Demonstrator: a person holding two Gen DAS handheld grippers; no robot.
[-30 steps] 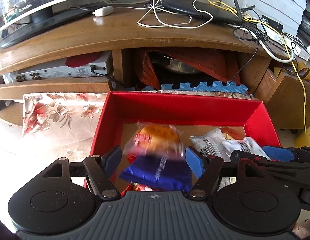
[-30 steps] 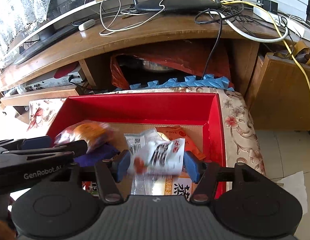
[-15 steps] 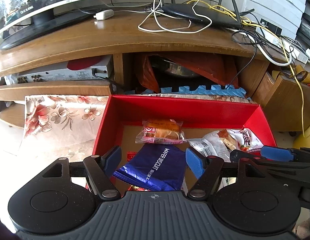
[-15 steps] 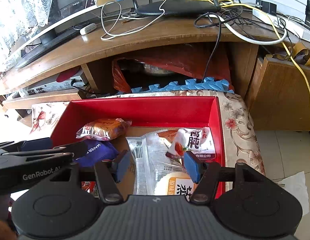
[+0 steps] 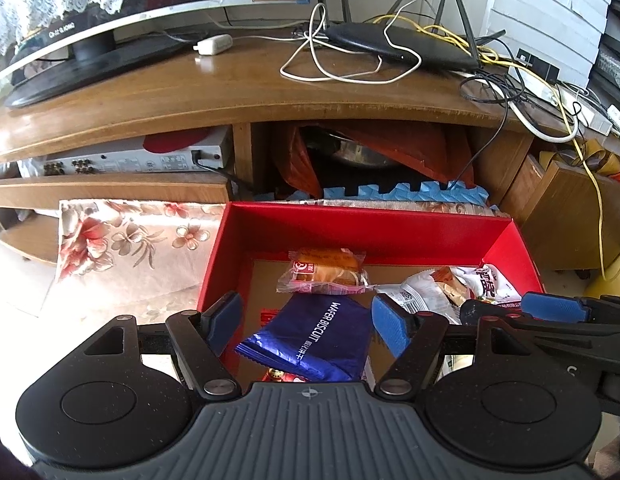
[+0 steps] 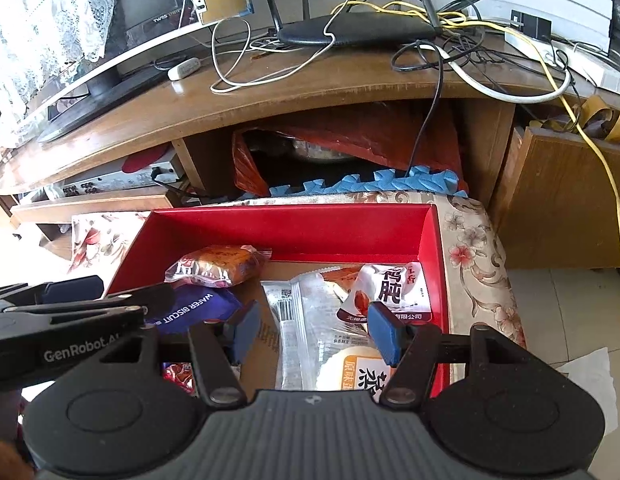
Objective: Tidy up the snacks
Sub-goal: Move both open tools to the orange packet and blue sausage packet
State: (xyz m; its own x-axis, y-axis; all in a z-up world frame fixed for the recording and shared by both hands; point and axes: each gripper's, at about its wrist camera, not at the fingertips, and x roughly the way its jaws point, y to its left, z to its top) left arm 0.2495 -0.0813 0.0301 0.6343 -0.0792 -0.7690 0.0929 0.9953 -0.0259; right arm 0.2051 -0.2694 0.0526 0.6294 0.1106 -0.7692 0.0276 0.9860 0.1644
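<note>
Both tongs are held part-open and empty above the red box (image 5: 366,229), left gripper (image 5: 306,322) over the blue wafer packet (image 5: 310,340), right gripper (image 6: 312,330) over clear wrappers (image 6: 310,320), so snacks are gathered inside.

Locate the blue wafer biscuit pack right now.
The blue wafer biscuit pack lies in the red box, left half, just in front of the orange bun packet; in the left wrist view it sits between the open left tool tips.

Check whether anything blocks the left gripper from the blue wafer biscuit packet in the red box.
Nothing visible does: the left gripper hangs open above the blue wafer biscuit packet, which lies uncovered in the red box.
</note>
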